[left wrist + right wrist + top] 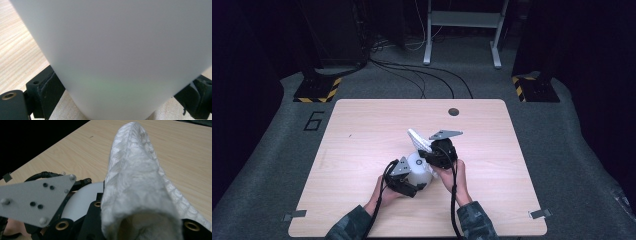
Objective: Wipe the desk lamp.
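A white smooth cylindrical container [418,169] [120,50] stands on the wooden table [362,130], just in front of the person's hands. My left gripper [414,184] [120,102] is shut on its lower wall, one black jaw on each side. A crumpled white textured cloth [418,139] [135,182] sticks up and away from my right gripper [432,151] [140,230], which is shut on its near end just above and behind the container. In the right gripper view the container's white side [80,202] shows beneath the left gripper's grey plate [35,200].
A dark round hole [453,111] sits near the table's far edge. Grey tape tabs mark the front corners [294,215] [539,214]. Beyond the table lie floor cables [422,75], a metal frame [462,30] and striped stand bases [317,90].
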### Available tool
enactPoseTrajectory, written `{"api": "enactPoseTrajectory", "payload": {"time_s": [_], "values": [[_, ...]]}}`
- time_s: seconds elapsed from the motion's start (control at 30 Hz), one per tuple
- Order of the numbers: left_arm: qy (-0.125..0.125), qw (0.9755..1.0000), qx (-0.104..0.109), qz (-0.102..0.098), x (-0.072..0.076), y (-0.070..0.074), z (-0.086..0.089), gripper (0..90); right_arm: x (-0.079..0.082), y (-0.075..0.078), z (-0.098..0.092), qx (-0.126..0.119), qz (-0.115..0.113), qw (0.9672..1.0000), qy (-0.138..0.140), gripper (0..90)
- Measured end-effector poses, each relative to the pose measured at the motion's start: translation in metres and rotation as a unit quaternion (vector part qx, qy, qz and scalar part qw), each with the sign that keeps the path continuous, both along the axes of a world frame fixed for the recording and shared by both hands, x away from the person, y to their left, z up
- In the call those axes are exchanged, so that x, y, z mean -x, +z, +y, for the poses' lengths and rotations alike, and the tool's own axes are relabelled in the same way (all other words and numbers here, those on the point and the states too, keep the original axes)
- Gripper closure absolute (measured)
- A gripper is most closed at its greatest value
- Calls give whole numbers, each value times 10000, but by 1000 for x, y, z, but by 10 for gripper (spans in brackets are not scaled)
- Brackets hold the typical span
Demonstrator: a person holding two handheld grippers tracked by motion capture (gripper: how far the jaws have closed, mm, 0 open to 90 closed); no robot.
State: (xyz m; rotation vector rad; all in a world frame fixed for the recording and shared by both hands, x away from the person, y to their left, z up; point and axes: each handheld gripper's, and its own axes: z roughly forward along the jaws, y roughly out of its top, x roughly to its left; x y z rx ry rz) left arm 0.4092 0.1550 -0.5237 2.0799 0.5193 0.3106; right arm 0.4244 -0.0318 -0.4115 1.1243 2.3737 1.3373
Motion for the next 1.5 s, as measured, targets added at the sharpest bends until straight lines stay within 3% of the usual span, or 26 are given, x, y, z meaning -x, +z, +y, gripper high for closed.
{"api": "enactPoseTrajectory", "payload": {"time_s": [0.23, 0.4, 0.53, 0.67, 0.73, 0.93, 1.1, 1.23, 1.5], "values": [[27, 10000, 27, -48, 0, 0, 0, 77, 1, -1, 19, -101, 70, 9995, 285, 851], [38, 10000, 76, -27, 0, 0, -1, 77, 13, -3, 15, -203, 141, 9989, 391, 852], [10, 10000, 2, -56, 0, 0, 0, 77, 22, -5, 4, -202, 122, 9991, 342, 852], [28, 10000, 57, 18, 0, 0, -1, 77, 22, -3, -10, -181, 62, 9997, 149, 852], [-25, 10000, -20, 0, 0, 0, 0, 77, 19, -2, -13, -120, 18, 9999, 71, 851], [-2, 10000, 14, 11, 0, 0, 0, 77, 4, -2, -7, -136, 5, 9999, -49, 852], [37, 9999, 84, 44, 1, -1, -1, 77, -1, -2, 8, -110, 38, 9999, 81, 852], [22, 10000, 35, -21, 0, 0, 0, 77, 4, -2, 16, -70, 28, 9997, 239, 852], [19, 10000, 41, -32, 0, 0, 0, 77, 16, -4, 3, -126, 52, 9995, 270, 852]]}}
